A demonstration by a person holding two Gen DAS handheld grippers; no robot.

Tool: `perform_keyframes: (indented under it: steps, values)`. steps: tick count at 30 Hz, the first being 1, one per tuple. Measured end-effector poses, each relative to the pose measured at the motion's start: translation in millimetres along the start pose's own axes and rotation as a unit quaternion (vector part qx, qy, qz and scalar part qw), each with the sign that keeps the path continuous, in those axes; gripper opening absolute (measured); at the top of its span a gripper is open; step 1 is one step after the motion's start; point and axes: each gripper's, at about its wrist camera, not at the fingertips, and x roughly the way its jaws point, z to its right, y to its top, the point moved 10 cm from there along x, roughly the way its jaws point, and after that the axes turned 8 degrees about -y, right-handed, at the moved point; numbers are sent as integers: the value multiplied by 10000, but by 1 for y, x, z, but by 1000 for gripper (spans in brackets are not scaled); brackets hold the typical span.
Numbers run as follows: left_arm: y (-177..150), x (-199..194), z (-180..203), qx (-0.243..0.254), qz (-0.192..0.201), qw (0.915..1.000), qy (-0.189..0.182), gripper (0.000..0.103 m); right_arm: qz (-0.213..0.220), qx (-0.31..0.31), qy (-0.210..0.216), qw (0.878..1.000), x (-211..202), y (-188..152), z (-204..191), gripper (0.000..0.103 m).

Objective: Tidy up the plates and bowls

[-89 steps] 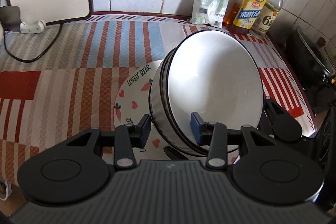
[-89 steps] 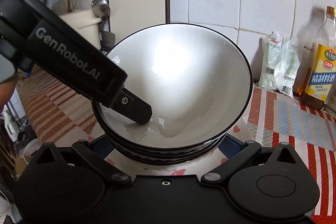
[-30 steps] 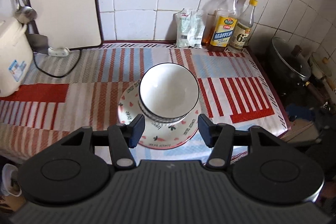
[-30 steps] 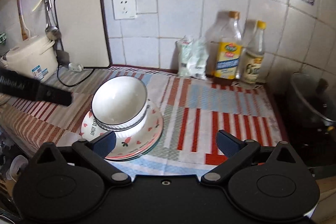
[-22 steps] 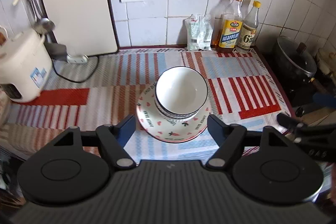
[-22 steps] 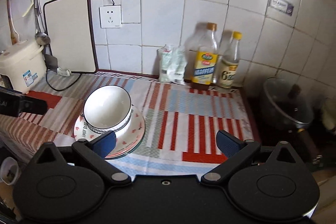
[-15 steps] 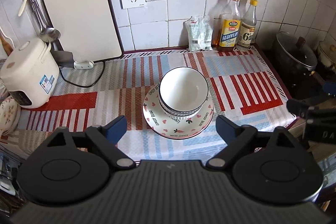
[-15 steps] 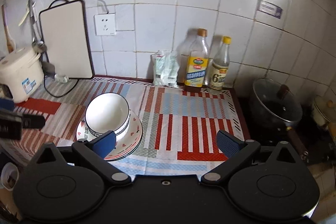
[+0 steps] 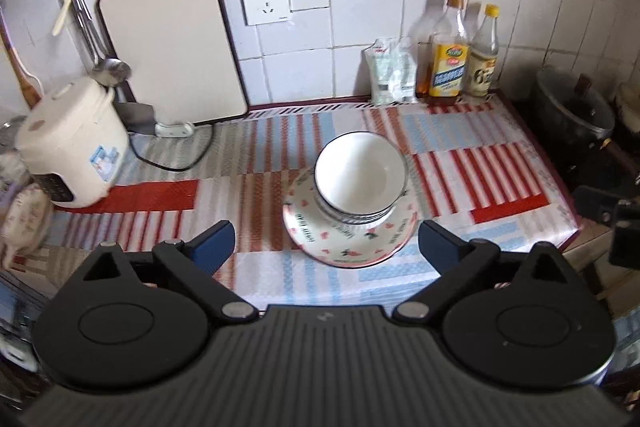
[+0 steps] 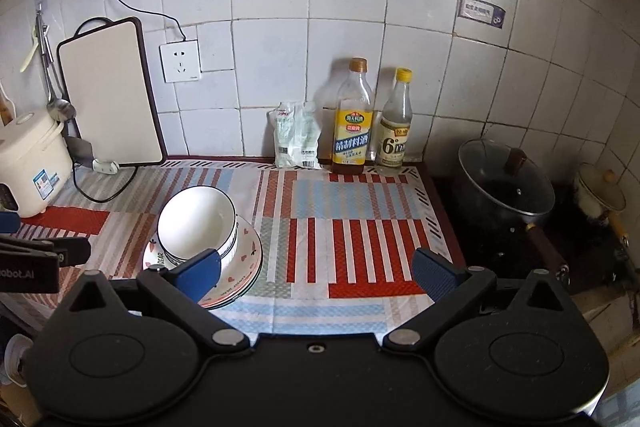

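Note:
A stack of white bowls with dark rims [image 9: 362, 179] [image 10: 196, 225] sits on a stack of white plates with heart and carrot prints [image 9: 352, 245] [image 10: 240, 267] on the striped counter cloth. My left gripper [image 9: 326, 245] is open and empty, held back and above the front edge of the counter. My right gripper [image 10: 316, 275] is open and empty, also drawn back from the counter, with the dishes at its left. Each gripper shows at the edge of the other's view.
A white rice cooker [image 9: 70, 147] stands at the left. A cutting board [image 9: 172, 43] leans on the tiled wall. Two bottles [image 10: 352, 119] and a packet [image 10: 296, 137] stand at the back. A black lidded pot [image 10: 506, 183] sits on the stove at the right.
Both grippers let go of the bowl stack, left it on the plates, and pulled back and up from the counter. Their jaws opened wider.

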Motion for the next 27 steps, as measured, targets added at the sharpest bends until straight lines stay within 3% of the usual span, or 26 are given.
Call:
perform_keyframes:
  steps: [11, 27]
  values:
    - [-7, -12, -7, -156, -405, 9989, 170, 99, -209, -73, -50, 9997, -19, -3, -6, 102]
    - [2, -23, -2, -134, -210, 9997, 23, 99, -321, -58, -181, 9993, -27, 2, -1, 103]
